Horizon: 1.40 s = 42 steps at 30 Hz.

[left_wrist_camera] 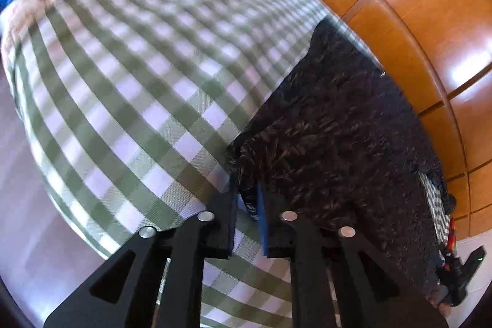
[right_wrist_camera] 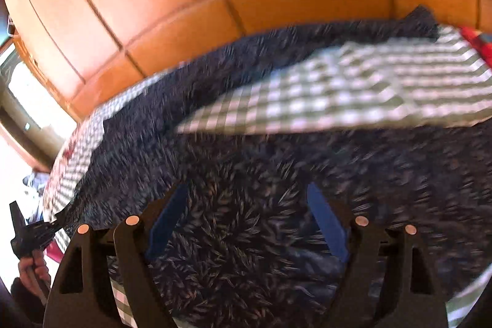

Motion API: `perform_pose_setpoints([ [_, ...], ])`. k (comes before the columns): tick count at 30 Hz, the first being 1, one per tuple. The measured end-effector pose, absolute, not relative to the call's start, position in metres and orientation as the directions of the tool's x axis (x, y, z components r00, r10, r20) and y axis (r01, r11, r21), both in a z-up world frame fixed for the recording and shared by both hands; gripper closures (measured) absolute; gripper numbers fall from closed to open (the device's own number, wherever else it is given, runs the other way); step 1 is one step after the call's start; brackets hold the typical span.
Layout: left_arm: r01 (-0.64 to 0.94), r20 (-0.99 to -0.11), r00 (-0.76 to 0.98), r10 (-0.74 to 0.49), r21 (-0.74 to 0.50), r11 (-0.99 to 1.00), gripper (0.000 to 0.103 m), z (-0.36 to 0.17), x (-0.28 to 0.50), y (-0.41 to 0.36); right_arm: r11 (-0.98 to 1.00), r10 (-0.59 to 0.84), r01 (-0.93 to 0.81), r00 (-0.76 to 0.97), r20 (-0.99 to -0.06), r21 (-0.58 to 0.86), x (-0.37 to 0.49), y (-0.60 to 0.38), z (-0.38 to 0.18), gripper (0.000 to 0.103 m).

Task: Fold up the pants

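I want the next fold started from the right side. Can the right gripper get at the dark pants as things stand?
Probably yes. The right gripper hangs open right over the pants, which spread bare on the checked cloth below it; nothing lies between its fingers and the fabric.

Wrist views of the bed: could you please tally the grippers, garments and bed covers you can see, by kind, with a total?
grippers: 2, the left gripper and the right gripper
dark fuzzy pants: 1
green-and-white checked cover: 1
total: 4
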<state>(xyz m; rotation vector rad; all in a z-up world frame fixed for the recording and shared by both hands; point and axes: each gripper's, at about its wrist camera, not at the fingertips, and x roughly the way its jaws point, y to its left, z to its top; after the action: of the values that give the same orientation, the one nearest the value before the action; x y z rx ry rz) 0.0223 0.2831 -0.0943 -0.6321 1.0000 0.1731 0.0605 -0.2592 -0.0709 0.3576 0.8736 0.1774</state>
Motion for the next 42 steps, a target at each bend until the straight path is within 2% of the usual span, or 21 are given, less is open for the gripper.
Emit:
perform_pose_setpoints([
  [2, -0.418, -0.828, 0.552, -0.101, -0.379, 0.825, 0.067, -0.08, 0.021, 0.286, 0.922, 0.309, 0.005, 0.591, -0.745, 0.387, 0.07, -0.258, -0.091, 0.022],
  [3, -0.43, -0.822, 0.568, -0.043, -0.342, 0.836, 0.065, -0.068, 0.02, 0.29, 0.923, 0.308, 0.008, 0.587, -0.749, 0.386, 0.072, -0.258, -0.098, 0.022],
  [5, -0.431, -0.797, 0.604, 0.007, -0.32, 0.844, 0.064, -0.044, 0.023, 0.301, 0.913, 0.333, -0.015, 0.603, -0.726, 0.407, 0.073, -0.263, -0.106, 0.021],
  [10, -0.366, -0.742, 0.668, -0.063, -0.401, 0.84, 0.064, -0.012, 0.069, 0.312, 0.902, 0.381, -0.087, 0.624, -0.682, 0.424, 0.069, -0.263, -0.113, 0.013],
  [13, -0.308, -0.734, 0.669, -0.114, -0.413, 0.857, 0.054, -0.011, 0.118, 0.301, 0.9, 0.388, -0.098, 0.626, -0.676, 0.426, 0.067, -0.256, -0.11, 0.012],
  [20, -0.271, -0.79, 0.581, -0.195, -0.414, 0.869, 0.05, -0.047, 0.257, 0.272, 0.894, 0.402, -0.117, 0.634, -0.661, 0.433, 0.06, -0.264, -0.111, 0.011],
  [21, -0.277, -0.807, 0.565, -0.173, -0.383, 0.881, 0.05, -0.053, 0.273, 0.269, 0.894, 0.405, -0.124, 0.635, -0.658, 0.431, 0.06, -0.263, -0.111, 0.01],
  [24, -0.303, -0.848, 0.515, -0.125, -0.316, 0.899, 0.04, -0.073, 0.318, 0.264, 0.889, 0.412, -0.128, 0.642, -0.647, 0.439, 0.057, -0.264, -0.112, 0.01],
  [29, -0.303, -0.859, 0.507, -0.074, -0.258, 0.917, 0.04, -0.083, 0.354, 0.261, 0.887, 0.418, -0.135, 0.64, -0.645, 0.441, 0.059, -0.263, -0.113, 0.007],
  [30, -0.302, -0.86, 0.506, -0.06, -0.242, 0.922, 0.04, -0.084, 0.359, 0.26, 0.888, 0.418, -0.138, 0.639, -0.646, 0.438, 0.059, -0.262, -0.113, 0.006],
  [31, -0.295, -0.863, 0.503, -0.049, -0.224, 0.929, 0.053, -0.086, 0.363, 0.257, 0.89, 0.417, -0.14, 0.637, -0.648, 0.435, 0.059, -0.261, -0.113, 0.006],
  [32, -0.257, -0.867, 0.496, -0.055, -0.207, 0.944, 0.077, -0.088, 0.367, 0.251, 0.89, 0.417, -0.142, 0.635, -0.65, 0.432, 0.06, -0.26, -0.113, 0.005],
  [33, -0.227, -0.869, 0.493, -0.033, -0.165, 0.96, 0.081, -0.087, 0.368, 0.242, 0.891, 0.417, -0.144, 0.634, -0.651, 0.431, 0.061, -0.26, -0.112, 0.004],
  [34, -0.208, -0.859, 0.511, -0.005, -0.13, 0.969, 0.091, -0.084, 0.367, 0.235, 0.892, 0.416, -0.144, 0.633, -0.653, 0.429, 0.061, -0.259, -0.112, 0.004],
  [36, -0.173, -0.826, 0.564, 0.005, -0.112, 0.978, 0.096, -0.071, 0.357, 0.225, 0.892, 0.415, -0.144, 0.633, -0.654, 0.428, 0.061, -0.259, -0.112, 0.004],
  [42, -0.061, -0.681, 0.729, -0.072, -0.169, 0.984, 0.096, -0.009, 0.285, 0.208, 0.903, 0.398, -0.138, 0.622, -0.674, 0.406, 0.063, -0.255, -0.11, 0.004],
])
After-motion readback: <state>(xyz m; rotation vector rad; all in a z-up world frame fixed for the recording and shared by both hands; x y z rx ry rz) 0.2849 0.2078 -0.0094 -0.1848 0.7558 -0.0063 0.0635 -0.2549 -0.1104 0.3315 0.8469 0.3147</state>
